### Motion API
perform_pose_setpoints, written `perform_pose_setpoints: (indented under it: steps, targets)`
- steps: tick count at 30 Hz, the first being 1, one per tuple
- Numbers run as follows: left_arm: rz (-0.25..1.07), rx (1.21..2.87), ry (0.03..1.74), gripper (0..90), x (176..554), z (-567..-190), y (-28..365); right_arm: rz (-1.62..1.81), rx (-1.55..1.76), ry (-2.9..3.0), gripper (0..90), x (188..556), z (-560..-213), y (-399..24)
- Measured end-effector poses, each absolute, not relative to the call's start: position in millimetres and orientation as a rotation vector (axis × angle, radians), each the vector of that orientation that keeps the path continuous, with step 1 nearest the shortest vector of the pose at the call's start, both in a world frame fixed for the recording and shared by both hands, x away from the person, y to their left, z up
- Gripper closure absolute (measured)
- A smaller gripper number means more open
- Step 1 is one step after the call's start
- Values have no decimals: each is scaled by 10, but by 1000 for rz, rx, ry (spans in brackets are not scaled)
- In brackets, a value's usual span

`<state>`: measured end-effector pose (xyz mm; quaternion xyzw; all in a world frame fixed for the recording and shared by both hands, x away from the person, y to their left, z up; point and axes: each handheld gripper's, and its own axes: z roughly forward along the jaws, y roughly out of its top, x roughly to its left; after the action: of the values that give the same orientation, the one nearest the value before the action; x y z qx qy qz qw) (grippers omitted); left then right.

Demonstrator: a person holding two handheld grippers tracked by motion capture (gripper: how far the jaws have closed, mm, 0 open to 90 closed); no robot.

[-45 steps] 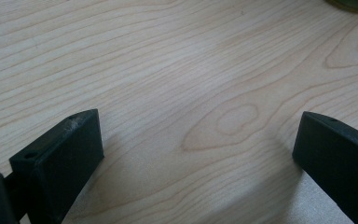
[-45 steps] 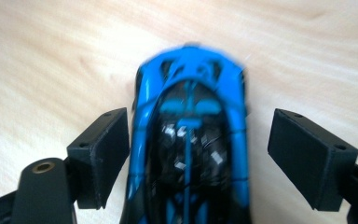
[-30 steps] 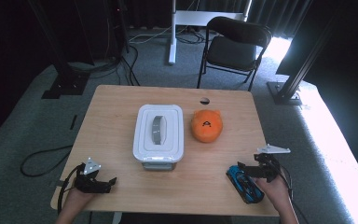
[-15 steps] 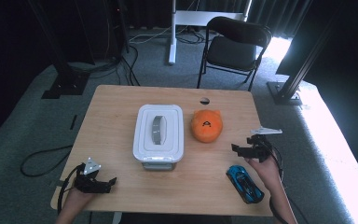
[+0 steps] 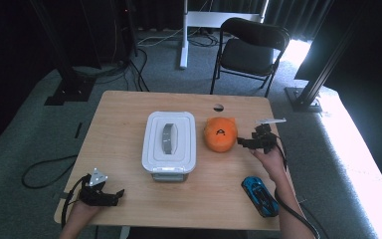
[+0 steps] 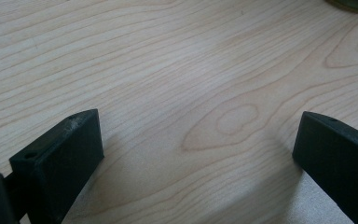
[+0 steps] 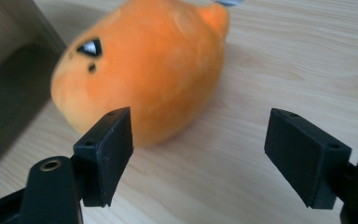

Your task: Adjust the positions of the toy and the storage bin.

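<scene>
The right tool [image 5: 246, 142] is up beside the round orange plush toy with black face markings [image 5: 220, 134], just at its right flank on the pale wooden desk [image 5: 124, 114]. Its two black jaws have just been closing a little, yet they stand wide apart with nothing between them. In the right gripper view the plush toy [image 7: 144, 70] sits ahead and left of the right tool [image 7: 200, 140], one jaw tip close against its lower side, whether touching is hard to tell. The toy rests near the middle of the desk, just beside the white rectangular plastic box with a grey-handled lid [image 5: 171, 143]. A small blue toy car [image 5: 259, 195] lies near the front right edge, well behind the person's right hand. The left tool [image 5: 115, 195] rests at the front left corner, jaws spread wide over bare wood [image 6: 191, 84], holding nothing.
</scene>
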<state>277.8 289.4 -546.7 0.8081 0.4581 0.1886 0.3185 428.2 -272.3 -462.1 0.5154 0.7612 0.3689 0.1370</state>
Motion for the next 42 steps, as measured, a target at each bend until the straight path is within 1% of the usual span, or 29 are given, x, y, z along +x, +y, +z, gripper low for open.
perform_pose_setpoints:
  steps: [5, 10, 11, 12, 14, 15, 17, 19, 20, 21, 22, 23, 27, 34, 37, 42]
  targets:
    - [496, 2127, 1203, 20, 2778, -5467, 2896, 1050, 1511, 2233, 251, 4441, -4702, -2633]
    - [495, 2128, 1201, 20, 2778, -5467, 2898, 1034, 1497, 2266, 259, 4500, -4743, -2575]
    - [495, 2127, 1201, 20, 2778, -5467, 2897, 1048, 1478, 2280, 337, 4502, -4748, -2568]
    - [495, 2128, 1201, 20, 2778, -5467, 2898, 1045, 1458, 2286, 363, 4496, -4754, -2561]
    - [495, 2127, 1201, 20, 2778, -5468, 2897, 1035, 1403, 2317, 475, 4478, -4768, -2546]
    - [495, 2127, 1201, 20, 2778, -5468, 2897, 1035, 1403, 2317, 475, 4478, -4768, -2546]
    - [495, 2127, 1201, 20, 2778, -5467, 2897, 1066, 1398, 2358, 596, 4474, -4781, -2542]
    - [495, 2128, 1201, 20, 2778, -5467, 2897, 1066, 1376, 2367, 683, 4452, -4776, -2527]
    - [495, 2128, 1201, 20, 2778, -5467, 2897, 1045, 1369, 2370, 778, 4437, -4770, -2512]
    - [495, 2128, 1201, 20, 2778, -5467, 2897, 1045, 1369, 2370, 778, 4437, -4770, -2512]
    - [495, 2127, 1201, 20, 2778, -5467, 2897, 1027, 1358, 2372, 882, 4415, -4757, -2492]
    - [495, 2127, 1201, 20, 2778, -5467, 2897, 996, 1340, 2358, 900, 4379, -4736, -2462]
    - [495, 2128, 1201, 20, 2778, -5467, 2897, 1044, 1325, 2392, 900, 4318, -4711, -2409]
    - [495, 2128, 1201, 20, 2778, -5467, 2897, 1087, 1298, 2431, 900, 4238, -4774, -2258]
    - [495, 2128, 1201, 20, 2778, -5467, 2897, 1129, 1260, 2483, 900, 4231, -4794, -2071]
    - [495, 2128, 1201, 20, 2778, -5467, 2897, 1161, 1219, 2501, 900, 4248, -4753, -1883]
